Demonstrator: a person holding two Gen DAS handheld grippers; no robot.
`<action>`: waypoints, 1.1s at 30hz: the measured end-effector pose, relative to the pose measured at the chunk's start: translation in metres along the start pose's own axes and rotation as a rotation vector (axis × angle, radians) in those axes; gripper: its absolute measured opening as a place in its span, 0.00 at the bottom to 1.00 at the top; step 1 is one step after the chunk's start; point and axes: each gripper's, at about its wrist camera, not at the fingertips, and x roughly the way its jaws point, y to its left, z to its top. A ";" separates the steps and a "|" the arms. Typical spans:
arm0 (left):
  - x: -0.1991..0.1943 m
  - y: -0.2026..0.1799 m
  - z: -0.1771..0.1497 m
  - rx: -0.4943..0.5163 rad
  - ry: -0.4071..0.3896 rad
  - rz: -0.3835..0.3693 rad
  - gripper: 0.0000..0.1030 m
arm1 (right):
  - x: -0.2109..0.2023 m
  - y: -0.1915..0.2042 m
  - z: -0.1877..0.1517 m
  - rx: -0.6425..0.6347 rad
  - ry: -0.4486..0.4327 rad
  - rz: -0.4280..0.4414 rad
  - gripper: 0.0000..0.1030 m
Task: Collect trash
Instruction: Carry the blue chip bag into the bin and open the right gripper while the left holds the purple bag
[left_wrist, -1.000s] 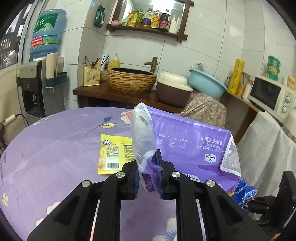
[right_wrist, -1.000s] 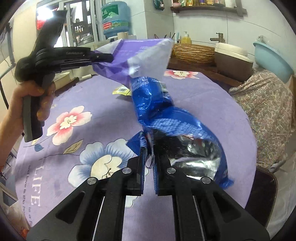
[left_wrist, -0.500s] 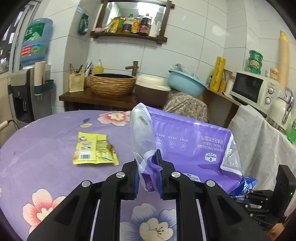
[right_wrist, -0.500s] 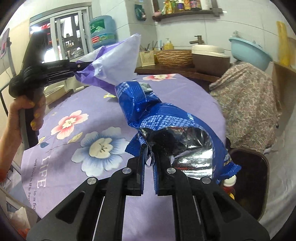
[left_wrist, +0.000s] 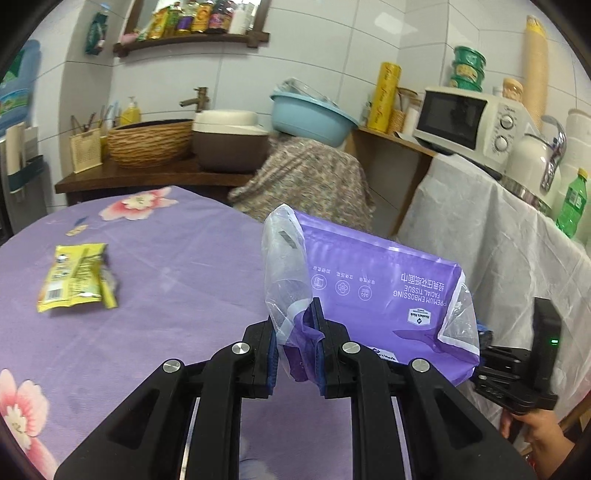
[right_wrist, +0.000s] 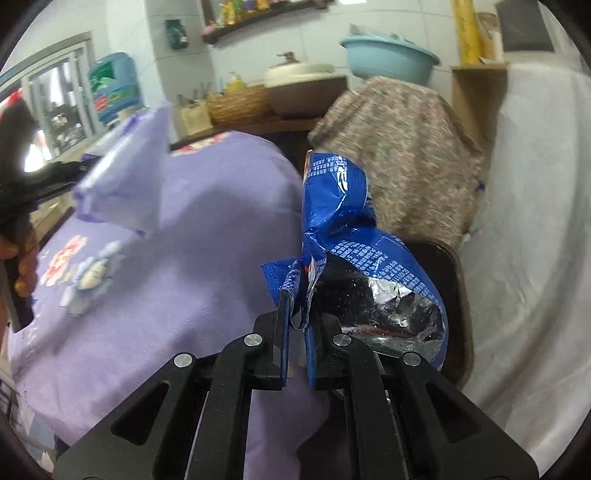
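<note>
My left gripper (left_wrist: 295, 332) is shut on an empty purple facial tissue wrapper (left_wrist: 384, 291) and holds it above the right edge of the round purple flowered table (left_wrist: 166, 295). My right gripper (right_wrist: 297, 317) is shut on a crumpled blue snack bag (right_wrist: 343, 229) with a silver inside, held off the table's edge over a dark brown bin (right_wrist: 452, 295). The purple wrapper (right_wrist: 125, 177) shows in the right wrist view at the left. A yellow snack packet (left_wrist: 74, 277) lies on the table at the left.
A chair draped in flowered cloth (left_wrist: 306, 181) stands behind the table. A white-draped counter (left_wrist: 480, 229) with a microwave (left_wrist: 469, 122) and a green bottle (left_wrist: 570, 206) is at the right. A wooden sink counter (left_wrist: 147, 173) with a woven basin is behind.
Both grippers have swung to the right with their wrappers, from above the table to its right edge. The blue bag now hangs over the dark bin. The yellow packet stayed on the table.
</note>
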 end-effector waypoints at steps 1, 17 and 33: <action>0.004 -0.005 0.000 0.005 0.006 -0.010 0.15 | 0.007 -0.009 -0.003 0.014 0.014 -0.021 0.08; 0.054 -0.073 0.006 0.103 0.083 -0.082 0.15 | 0.147 -0.097 -0.049 0.211 0.263 -0.142 0.08; 0.105 -0.105 0.004 0.184 0.175 -0.067 0.15 | 0.168 -0.109 -0.060 0.243 0.281 -0.179 0.50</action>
